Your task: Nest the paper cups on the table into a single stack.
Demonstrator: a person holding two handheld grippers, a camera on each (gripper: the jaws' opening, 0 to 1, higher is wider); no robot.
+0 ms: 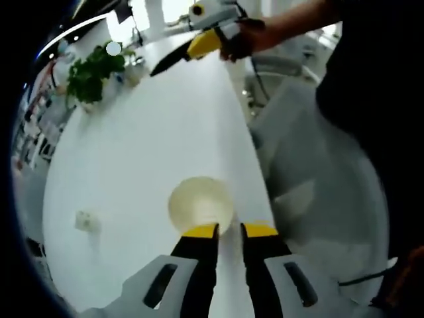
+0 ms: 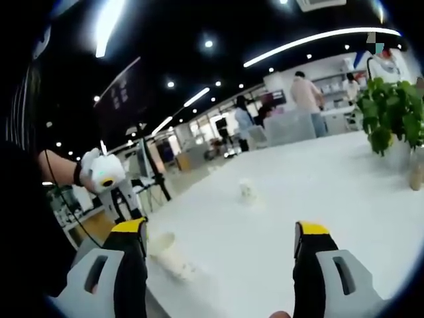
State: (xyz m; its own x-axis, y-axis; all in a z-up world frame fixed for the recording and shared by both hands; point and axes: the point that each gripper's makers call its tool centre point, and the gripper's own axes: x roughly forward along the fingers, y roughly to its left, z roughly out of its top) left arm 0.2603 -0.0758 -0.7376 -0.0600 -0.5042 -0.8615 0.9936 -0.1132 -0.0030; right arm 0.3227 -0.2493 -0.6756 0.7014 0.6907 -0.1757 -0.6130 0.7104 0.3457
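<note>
So the cup [image 1: 201,204] is a pale cream paper one, lying tipped on the white bench [image 1: 132,159] near its edge, mouth facing the left tongs [image 1: 230,230], which sit just behind it, jaws nearly pressed together with nothing between. Right tongs [image 2: 220,230] are spread wide, empty. A second small cup [image 2: 247,191] stands further out, near a plant [image 2: 391,112].
</note>
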